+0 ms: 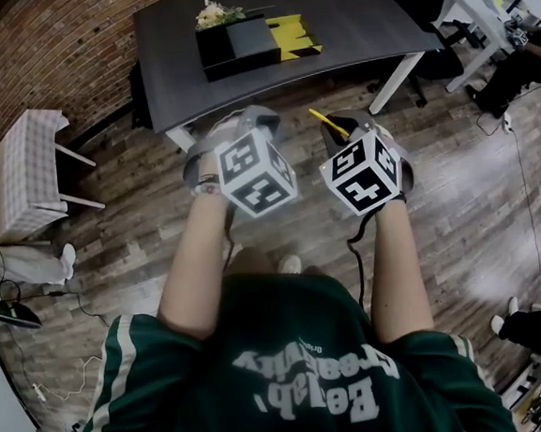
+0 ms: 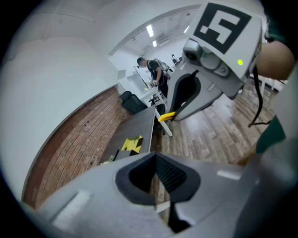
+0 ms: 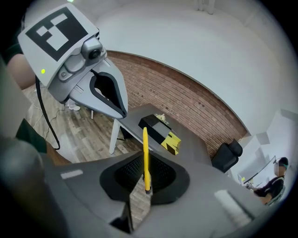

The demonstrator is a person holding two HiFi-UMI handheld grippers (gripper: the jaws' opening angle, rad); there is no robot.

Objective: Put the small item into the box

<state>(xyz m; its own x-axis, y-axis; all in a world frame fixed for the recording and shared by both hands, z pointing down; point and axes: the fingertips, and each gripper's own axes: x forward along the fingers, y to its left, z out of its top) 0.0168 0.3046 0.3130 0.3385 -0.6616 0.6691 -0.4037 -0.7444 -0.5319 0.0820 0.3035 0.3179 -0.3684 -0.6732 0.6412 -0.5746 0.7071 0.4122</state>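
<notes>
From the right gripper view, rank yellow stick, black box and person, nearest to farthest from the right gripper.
1. yellow stick, clamped in its jaws.
2. black box, on the table ahead.
3. person, far right background.

The left gripper (image 2: 158, 180) fills the bottom of the frame, its jaws nearly together with nothing between them. Beyond it the right gripper (image 2: 174, 114) pinches a yellow pen (image 2: 165, 117) above a dark table (image 2: 139, 123) that stands by a brick wall (image 2: 74, 144) and bears a yellow-black item (image 2: 132, 144).
</notes>
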